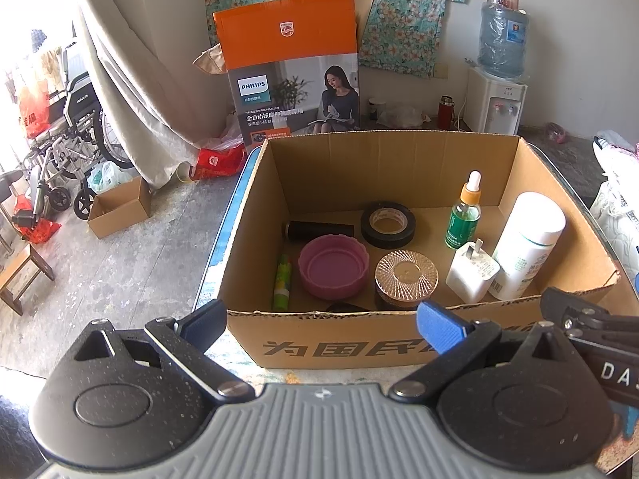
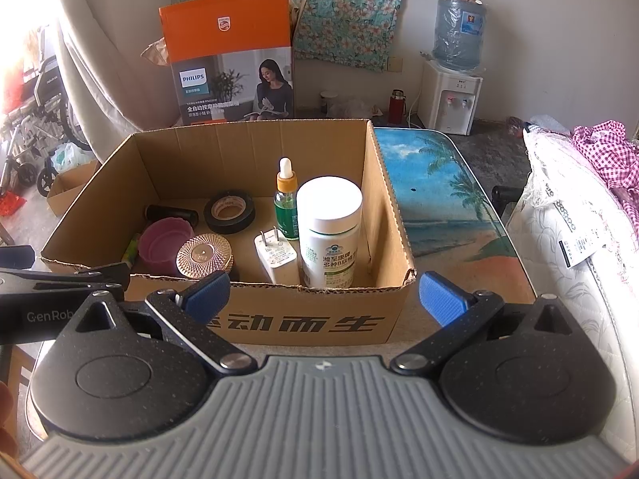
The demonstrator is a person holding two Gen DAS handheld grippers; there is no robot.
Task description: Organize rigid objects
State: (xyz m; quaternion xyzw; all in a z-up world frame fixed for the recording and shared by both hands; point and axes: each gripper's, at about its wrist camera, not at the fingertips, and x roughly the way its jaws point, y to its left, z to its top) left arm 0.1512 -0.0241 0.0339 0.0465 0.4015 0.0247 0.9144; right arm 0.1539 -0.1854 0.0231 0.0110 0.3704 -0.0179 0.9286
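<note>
An open cardboard box (image 1: pixel 255 215) (image 2: pixel 393 215) stands on the table. It holds a white bottle (image 1: pixel 529 245) (image 2: pixel 329 231), a green dropper bottle (image 1: pixel 463 215) (image 2: pixel 286 203), a white charger (image 1: pixel 471 271) (image 2: pixel 277 257), a black tape roll (image 1: pixel 387 223) (image 2: pixel 229 211), a pink lid (image 1: pixel 333 265) (image 2: pixel 161 245), a ribbed gold jar (image 1: pixel 405 275) (image 2: pixel 203 255), a black cylinder (image 1: pixel 319 229) and a green tube (image 1: pixel 281 283). My left gripper (image 1: pixel 323 325) and my right gripper (image 2: pixel 325 299) are open and empty in front of the box's near wall.
The table has a beach-print top (image 2: pixel 447 207). A Philips carton (image 1: pixel 295 68) stands behind the box. A water dispenser (image 2: pixel 453 80) is at the back right. Bedding (image 2: pixel 579 219) lies to the right, a wheelchair (image 1: pixel 68 135) and a small box (image 1: pixel 120 207) to the left.
</note>
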